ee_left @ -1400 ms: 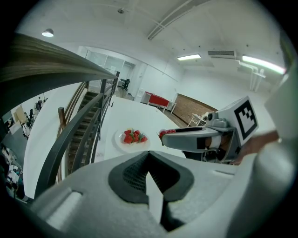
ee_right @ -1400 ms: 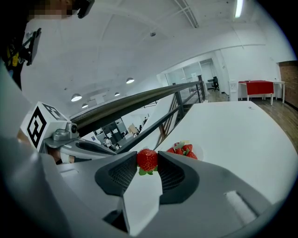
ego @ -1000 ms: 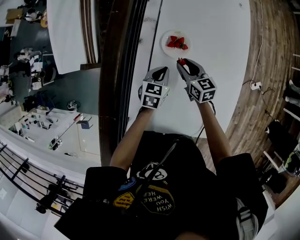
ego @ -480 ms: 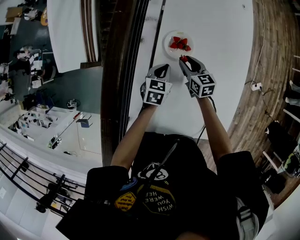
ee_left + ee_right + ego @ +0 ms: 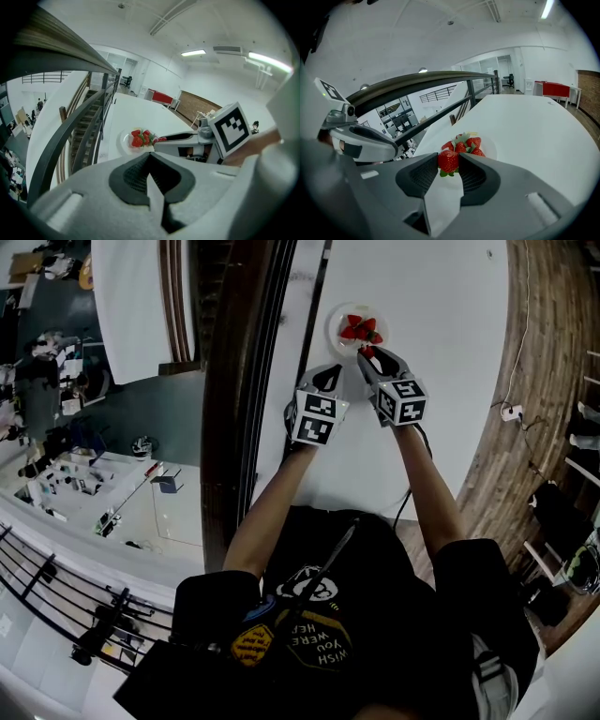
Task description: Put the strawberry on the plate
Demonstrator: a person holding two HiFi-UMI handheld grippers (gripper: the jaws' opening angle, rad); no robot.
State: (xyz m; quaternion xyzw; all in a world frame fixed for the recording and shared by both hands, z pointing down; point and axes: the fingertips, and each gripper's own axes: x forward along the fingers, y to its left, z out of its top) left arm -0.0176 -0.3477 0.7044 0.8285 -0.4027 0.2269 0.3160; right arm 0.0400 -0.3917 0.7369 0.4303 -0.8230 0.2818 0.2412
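A small white plate [image 5: 336, 326] on the white table holds several red strawberries [image 5: 359, 329]. My right gripper [image 5: 367, 352] is shut on another strawberry [image 5: 448, 161], gripped at the jaw tips by its sides with its leaves down. It hangs at the plate's near rim [image 5: 491, 151], just short of the pile [image 5: 467, 144]. My left gripper [image 5: 325, 373] is beside it on the left, jaws shut with nothing in them [image 5: 150, 155]. In the left gripper view the plate [image 5: 123, 141] and the held strawberry [image 5: 161, 139] lie ahead.
The long white table [image 5: 441, 352] runs away from me. A dark handrail [image 5: 234, 381] and a drop to a lower floor border it on the left, wooden flooring [image 5: 544, 381] on the right. A thin cable [image 5: 517, 324] runs along the table's right edge.
Both grippers moved forward toward the plate. The right one, still holding the strawberry, has sunk and now reaches the plate's near rim.
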